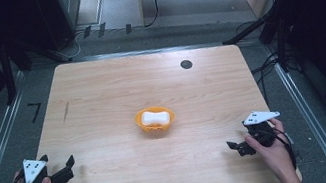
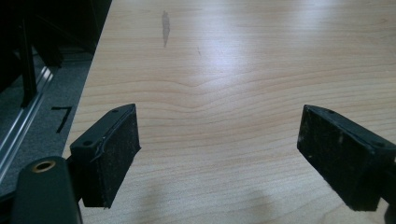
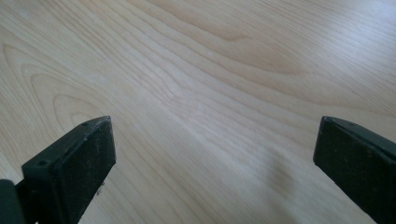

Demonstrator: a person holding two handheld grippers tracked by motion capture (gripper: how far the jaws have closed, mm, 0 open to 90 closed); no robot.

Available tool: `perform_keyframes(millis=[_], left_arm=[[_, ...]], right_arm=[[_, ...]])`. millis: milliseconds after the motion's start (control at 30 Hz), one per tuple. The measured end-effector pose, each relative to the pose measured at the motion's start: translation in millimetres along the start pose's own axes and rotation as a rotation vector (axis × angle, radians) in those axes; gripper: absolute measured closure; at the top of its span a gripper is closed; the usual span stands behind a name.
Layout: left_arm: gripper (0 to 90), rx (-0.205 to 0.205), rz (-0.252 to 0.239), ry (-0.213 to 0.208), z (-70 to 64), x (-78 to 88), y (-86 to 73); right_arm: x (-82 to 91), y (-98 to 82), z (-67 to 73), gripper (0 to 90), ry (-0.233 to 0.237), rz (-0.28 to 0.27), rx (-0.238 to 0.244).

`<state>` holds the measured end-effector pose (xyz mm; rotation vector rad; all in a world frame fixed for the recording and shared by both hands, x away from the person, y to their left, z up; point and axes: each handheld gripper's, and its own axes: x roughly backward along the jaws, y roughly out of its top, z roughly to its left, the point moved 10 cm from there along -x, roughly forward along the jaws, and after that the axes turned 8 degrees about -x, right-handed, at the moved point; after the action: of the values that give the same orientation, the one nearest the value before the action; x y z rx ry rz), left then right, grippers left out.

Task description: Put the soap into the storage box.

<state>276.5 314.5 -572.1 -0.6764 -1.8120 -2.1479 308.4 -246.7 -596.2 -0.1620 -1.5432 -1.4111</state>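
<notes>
An orange bowl (image 1: 156,124) sits near the middle of the wooden table (image 1: 101,97), with a white bone-shaped piece (image 1: 155,118) lying in it. My left gripper (image 1: 58,163) rests near the table's front left corner, held by a hand, well apart from the bowl. Its jaws stand wide open over bare wood in the left gripper view (image 2: 218,154). My right gripper (image 1: 236,148) is near the front right edge, also held by a hand. Its jaws are spread wide with nothing between them in the right gripper view (image 3: 215,163).
A small dark round disc (image 1: 186,64) is set in the table near its far edge. A dark streak (image 1: 66,111) marks the wood at the left. Black stands and cables (image 1: 267,60) crowd the floor around the table, with metal rails on both sides.
</notes>
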Motion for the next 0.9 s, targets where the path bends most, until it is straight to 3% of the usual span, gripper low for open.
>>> perform_keyframes(millis=[400,900], left_arm=[[13.8,-0.001,0.001,0.002,0.1,0.2,-0.1],[13.8,0.002,-0.001,0.004,0.6,0.4,0.0]], right_arm=[[20.7,-31.8,-16.9,0.0,-0.025,-0.065,-0.055],[41.7,-49.0,-30.6,0.0,-0.053,-0.156,-0.093]])
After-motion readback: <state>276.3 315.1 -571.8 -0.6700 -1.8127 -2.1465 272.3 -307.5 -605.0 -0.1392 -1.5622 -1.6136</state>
